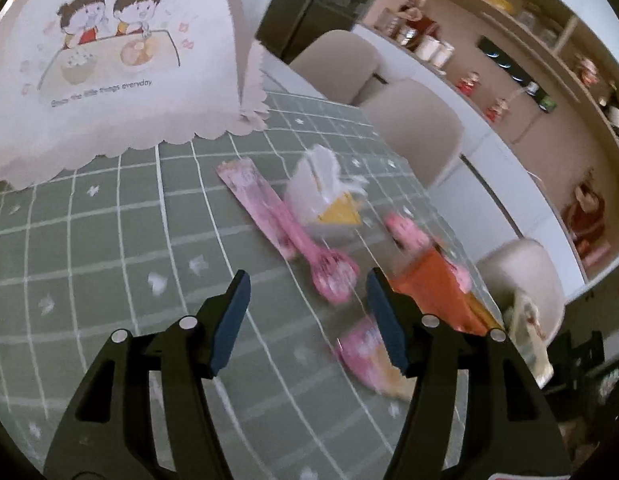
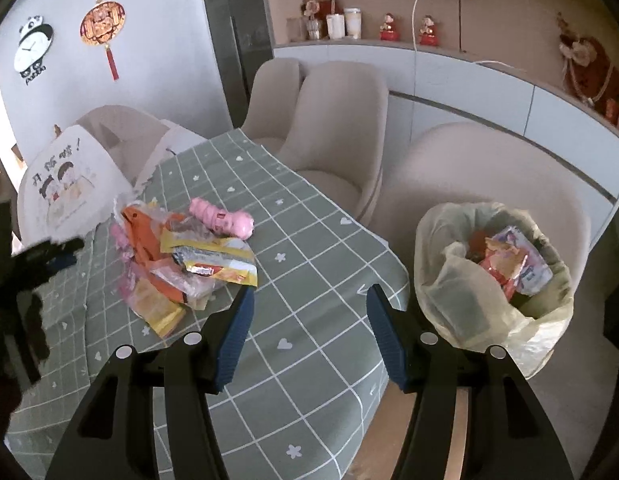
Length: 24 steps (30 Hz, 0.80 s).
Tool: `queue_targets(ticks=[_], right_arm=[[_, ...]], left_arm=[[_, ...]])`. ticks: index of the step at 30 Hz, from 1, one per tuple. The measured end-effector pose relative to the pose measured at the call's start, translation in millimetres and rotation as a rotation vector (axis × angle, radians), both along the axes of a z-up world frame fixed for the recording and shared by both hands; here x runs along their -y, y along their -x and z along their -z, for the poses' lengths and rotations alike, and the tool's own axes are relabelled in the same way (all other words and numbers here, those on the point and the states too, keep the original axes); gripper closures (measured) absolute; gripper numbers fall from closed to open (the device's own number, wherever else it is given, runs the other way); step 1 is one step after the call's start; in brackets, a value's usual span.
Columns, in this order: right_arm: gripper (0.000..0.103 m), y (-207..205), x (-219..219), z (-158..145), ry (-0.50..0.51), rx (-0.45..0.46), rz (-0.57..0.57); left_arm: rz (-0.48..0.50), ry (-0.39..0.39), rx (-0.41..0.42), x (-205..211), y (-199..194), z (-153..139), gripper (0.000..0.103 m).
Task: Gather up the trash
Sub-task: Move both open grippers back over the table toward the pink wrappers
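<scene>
Snack wrappers lie in a heap on the green checked tablecloth (image 2: 309, 344): an orange wrapper (image 2: 143, 240), a yellow wrapper (image 2: 221, 258) and a pink crumpled wrapper (image 2: 221, 218). In the left wrist view I see a long pink wrapper (image 1: 269, 212), a white and yellow packet (image 1: 325, 196) and the orange wrapper (image 1: 433, 292). My left gripper (image 1: 307, 288) is open and empty just short of the pink wrapper. My right gripper (image 2: 309, 304) is open and empty over the table edge. A bin with a pale bag (image 2: 441, 280) holds wrappers, right of the table.
A white food cover with a cartoon print (image 1: 109, 64) stands on the table's far left, also in the right wrist view (image 2: 65, 188). Beige chairs (image 2: 337, 128) ring the table. A sideboard with jars and figurines (image 2: 389, 46) runs behind.
</scene>
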State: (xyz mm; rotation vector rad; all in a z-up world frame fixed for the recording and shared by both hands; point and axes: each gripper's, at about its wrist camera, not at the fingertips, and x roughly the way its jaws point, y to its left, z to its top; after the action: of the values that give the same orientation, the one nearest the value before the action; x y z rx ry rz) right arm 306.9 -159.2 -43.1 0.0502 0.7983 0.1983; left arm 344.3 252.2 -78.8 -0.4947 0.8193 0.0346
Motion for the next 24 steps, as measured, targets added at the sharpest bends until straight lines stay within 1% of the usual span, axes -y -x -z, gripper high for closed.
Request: queue_targets(ticks=[4,8,10,12,14,15,16,17,19,21,23,24], right_arm=[[0.048,-9,-5,10,0.012,-0.016,0.01],[0.048,-21,-8,23,0.018,-0.054,0.008],[0.048,-25,-10,29,0.012,-0.073,0.003],[0.048,-28,-14,34,0.007,-0.082,-0.005],[0.048,-29,-21,35,0.006,-0.075,-0.024],[0.048,-29,-24,35,0.009,-0.071,-0.031],[0.048,-30,-29,34,0.011,-0.066,-0.042],[0.048,-31,-34,33,0.008,-0.06,-0.051],[0.048,-31,-41,28,-0.002,-0.048,-0.069],[0.048,-29,-50,22,-0.011,-0.032,-0.092],[0.048,-25,-60,12,-0.029,-0.009,-0.133],[0.048,-24,-64,9,-0.033,0.0,-0.15]], left_arm=[[-0.031,-0.013,-0.062,-6,-44,19,0.046],[-0.045,-0.101,-0.117,-8,-84,35,0.045],[-0.044,-0.088,-0.105,-13,-90,39,0.043],[-0.018,-0.075,-0.096,-13,-94,39,0.046],[0.015,-0.088,-0.079,-10,-93,37,0.056],[0.026,-0.091,-0.077,-8,-91,37,0.058],[0.034,-0.089,-0.078,-7,-89,37,0.062],[0.042,-0.078,-0.084,-7,-86,36,0.068],[0.048,-0.074,-0.111,-8,-82,39,0.075],[0.058,-0.059,-0.118,-10,-72,42,0.078],[0.071,-0.054,-0.124,-10,-60,43,0.083],[0.08,-0.05,-0.128,-10,-55,43,0.084]])
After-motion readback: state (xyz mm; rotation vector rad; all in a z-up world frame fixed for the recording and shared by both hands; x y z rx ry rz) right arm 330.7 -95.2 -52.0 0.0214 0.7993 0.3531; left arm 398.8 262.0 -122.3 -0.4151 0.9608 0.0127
